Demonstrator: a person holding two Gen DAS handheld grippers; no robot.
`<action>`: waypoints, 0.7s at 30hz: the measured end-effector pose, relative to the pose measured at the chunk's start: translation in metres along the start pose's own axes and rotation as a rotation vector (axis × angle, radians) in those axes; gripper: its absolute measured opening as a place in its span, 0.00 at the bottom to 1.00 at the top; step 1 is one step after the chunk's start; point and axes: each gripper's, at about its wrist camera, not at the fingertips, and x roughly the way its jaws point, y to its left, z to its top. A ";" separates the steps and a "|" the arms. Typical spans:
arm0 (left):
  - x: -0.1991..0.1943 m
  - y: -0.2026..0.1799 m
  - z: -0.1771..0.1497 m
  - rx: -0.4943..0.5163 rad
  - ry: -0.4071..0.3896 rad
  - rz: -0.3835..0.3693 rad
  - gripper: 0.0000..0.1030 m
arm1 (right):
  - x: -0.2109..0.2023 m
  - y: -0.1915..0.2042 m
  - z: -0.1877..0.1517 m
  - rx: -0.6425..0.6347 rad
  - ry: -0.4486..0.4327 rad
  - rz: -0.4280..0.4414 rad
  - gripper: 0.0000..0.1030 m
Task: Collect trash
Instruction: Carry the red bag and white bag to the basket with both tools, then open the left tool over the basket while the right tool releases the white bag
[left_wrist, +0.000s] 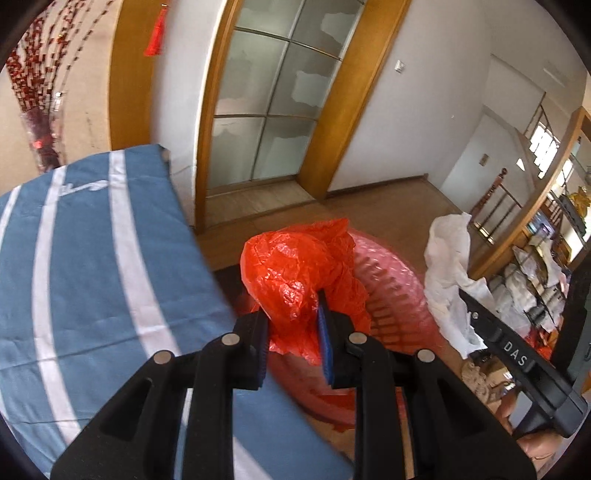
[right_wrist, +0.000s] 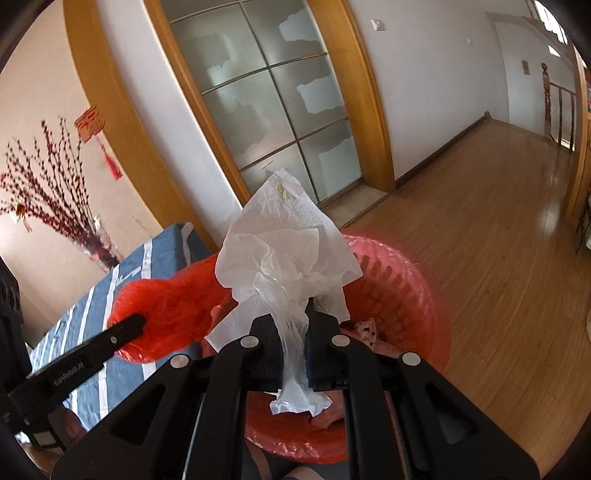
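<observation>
My left gripper (left_wrist: 292, 325) is shut on a crumpled red plastic bag (left_wrist: 295, 266), held over the near rim of a pink slatted trash basket (left_wrist: 391, 295) lined with clear film. In the right wrist view that bag (right_wrist: 166, 314) shows at left, with the left gripper's finger (right_wrist: 122, 332) on it. My right gripper (right_wrist: 293, 332) is shut on a crumpled white tissue (right_wrist: 284, 243), which hangs above the pink basket (right_wrist: 399, 288). The same tissue (left_wrist: 450, 273) appears at the right of the left wrist view, in front of the right gripper's finger (left_wrist: 517, 354).
A table with a blue cloth with white stripes (left_wrist: 85, 266) stands left of the basket. Behind are a frosted glass door in a wooden frame (left_wrist: 273, 107), a vase of red branches (right_wrist: 55, 199), and wooden flooring (right_wrist: 498, 221) to the right. Some scraps (right_wrist: 364, 328) lie inside the basket.
</observation>
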 end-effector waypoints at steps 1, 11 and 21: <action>0.003 -0.005 0.000 0.005 0.003 -0.010 0.23 | 0.001 -0.001 0.001 0.005 -0.002 0.001 0.09; 0.039 -0.024 -0.010 0.010 0.061 -0.020 0.42 | 0.016 -0.023 0.004 0.101 0.022 0.033 0.35; 0.025 0.004 -0.026 0.003 0.052 0.055 0.58 | -0.004 -0.030 -0.003 0.108 -0.017 -0.015 0.53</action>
